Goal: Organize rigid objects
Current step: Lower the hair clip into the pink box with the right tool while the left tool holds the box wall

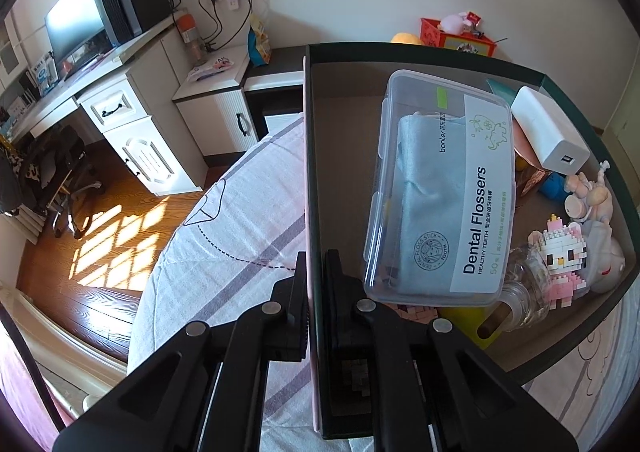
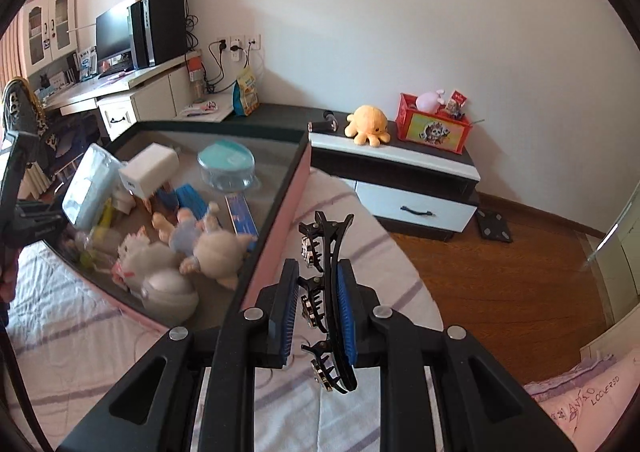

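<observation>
While the left gripper has its jaws pinched on the near side wall of the storage box, the right gripper has its jaws pinching a black rhinestone hair clip, held upright above the bed. Beyond and right of the left jaws, the box holds a dental flosser case, a white charger and a brick-built cat figure.
</observation>
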